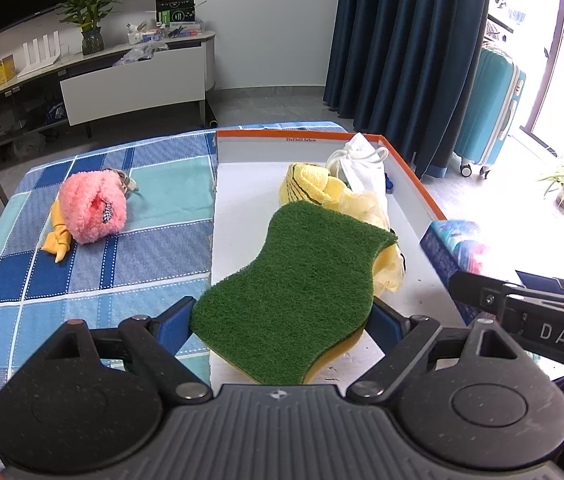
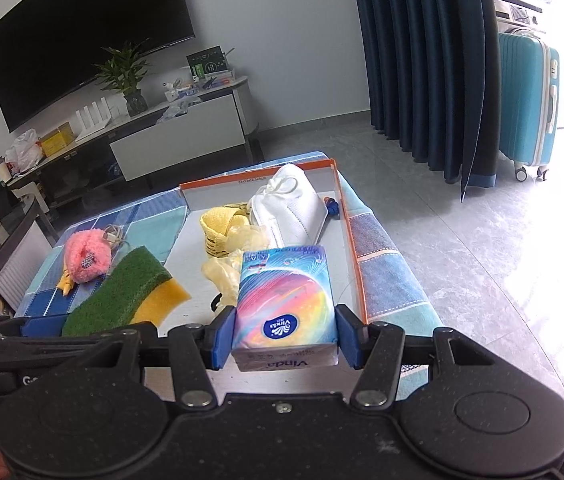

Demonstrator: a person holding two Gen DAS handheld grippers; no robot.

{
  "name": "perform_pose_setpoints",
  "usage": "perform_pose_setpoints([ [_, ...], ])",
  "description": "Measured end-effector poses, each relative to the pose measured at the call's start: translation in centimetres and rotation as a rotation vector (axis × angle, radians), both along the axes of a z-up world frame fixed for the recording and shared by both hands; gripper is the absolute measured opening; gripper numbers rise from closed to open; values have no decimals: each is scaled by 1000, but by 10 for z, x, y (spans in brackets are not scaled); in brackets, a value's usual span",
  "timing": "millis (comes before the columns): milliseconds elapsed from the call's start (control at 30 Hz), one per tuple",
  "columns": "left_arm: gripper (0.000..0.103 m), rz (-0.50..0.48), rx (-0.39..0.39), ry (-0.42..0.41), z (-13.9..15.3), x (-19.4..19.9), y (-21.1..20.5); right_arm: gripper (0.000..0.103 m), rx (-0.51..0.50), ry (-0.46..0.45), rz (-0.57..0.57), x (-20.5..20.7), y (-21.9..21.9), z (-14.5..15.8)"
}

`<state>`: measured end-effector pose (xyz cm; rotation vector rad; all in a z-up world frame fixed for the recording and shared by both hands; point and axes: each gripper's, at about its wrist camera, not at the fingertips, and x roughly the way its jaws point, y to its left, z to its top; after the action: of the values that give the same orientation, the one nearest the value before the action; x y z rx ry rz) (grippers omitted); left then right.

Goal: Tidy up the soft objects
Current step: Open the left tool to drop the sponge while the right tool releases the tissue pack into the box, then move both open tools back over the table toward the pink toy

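Plainly, the clearest writing is "Vinda", printed on a blue oval and again along the near end of the tissue pack [image 2: 285,308], which the right gripper [image 2: 285,338] clamps between its blue pads at the lower middle of the right wrist view, above the white floor of the orange-rimmed box [image 2: 351,236]. In the left wrist view, "DAS" shows in white letters on the black body of the other tool at the lower right, and small print runs along the box's far rim, too fine to read with certainty. The left gripper [image 1: 282,322] holds the green scouring sponge [image 1: 297,284] by its two sides at the centre of that frame, over the box's near left edge. Only the right wrist view shows the sponge's yellow underside. Both views show the pink plush toy [image 1: 92,210] lying on the blue checked cloth [image 1: 154,248] at the left, outside the box, and the white drawstring bag [image 2: 293,208] and yellow knitted piece [image 1: 305,184] inside it.
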<state>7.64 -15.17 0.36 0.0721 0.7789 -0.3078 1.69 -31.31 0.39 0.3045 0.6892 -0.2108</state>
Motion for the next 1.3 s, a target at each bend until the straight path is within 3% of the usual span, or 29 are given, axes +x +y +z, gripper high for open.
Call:
perform_pose_setpoints([
  [233, 91, -3, -5, 18, -6, 6, -2, 66, -1, 3, -18, 2, -5, -5],
  [467, 93, -71, -27, 47, -13, 6, -6, 68, -3, -29, -38, -2, -7, -1],
  [700, 101, -68, -56, 27, -6, 1, 1, 68, -7, -42, -24, -4, -3, 4],
  [1300, 102, 66, -42, -9, 13, -3, 42, 71, -50, -69, 73, 5, 35, 25],
])
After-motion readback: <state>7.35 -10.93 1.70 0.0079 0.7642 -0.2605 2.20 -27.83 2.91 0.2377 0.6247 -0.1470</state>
